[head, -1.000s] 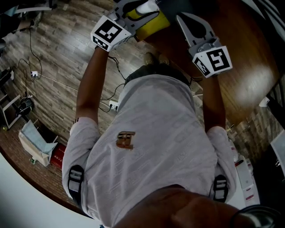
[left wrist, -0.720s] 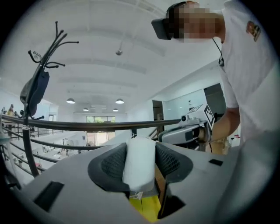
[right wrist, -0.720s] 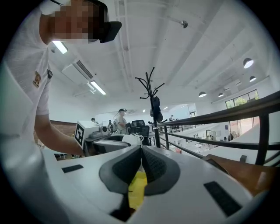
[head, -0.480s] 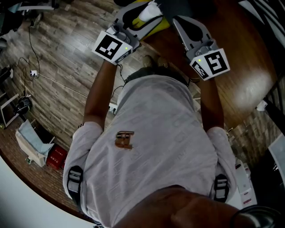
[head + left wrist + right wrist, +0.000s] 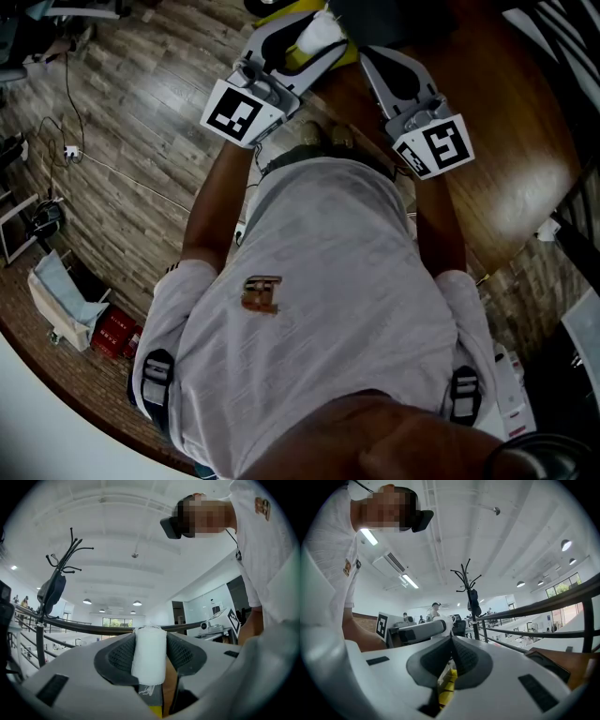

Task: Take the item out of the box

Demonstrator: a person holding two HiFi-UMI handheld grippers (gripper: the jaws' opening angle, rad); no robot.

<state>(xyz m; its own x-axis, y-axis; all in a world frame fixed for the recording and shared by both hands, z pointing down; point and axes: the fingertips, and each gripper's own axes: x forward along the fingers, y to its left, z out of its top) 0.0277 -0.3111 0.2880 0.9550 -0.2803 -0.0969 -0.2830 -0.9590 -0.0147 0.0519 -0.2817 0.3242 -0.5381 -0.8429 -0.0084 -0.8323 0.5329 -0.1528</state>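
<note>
My left gripper (image 5: 150, 644) is shut on a white roll (image 5: 149, 660), which stands upright between its dark pads. In the head view the left gripper (image 5: 298, 37) is at the top, raised in front of the person's chest, and the roll (image 5: 321, 30) sticks out above a yellow box (image 5: 330, 54). My right gripper (image 5: 367, 58) reaches the box from the right. In the right gripper view its pads are pressed together, with the yellow box (image 5: 446, 686) caught low between them. Most of the box is hidden behind the jaws.
The person's white shirt (image 5: 319, 319) fills the middle of the head view. A brown table (image 5: 511, 141) lies at the right. On the wood floor at the left are cables and a power strip (image 5: 70, 152). A coat rack (image 5: 58, 583) and a dark railing (image 5: 543, 606) stand beyond the jaws.
Both grippers have drifted closer together and nearer to the person's chest. The white roll stays held in the left jaws and now shows more above the yellow box.
</note>
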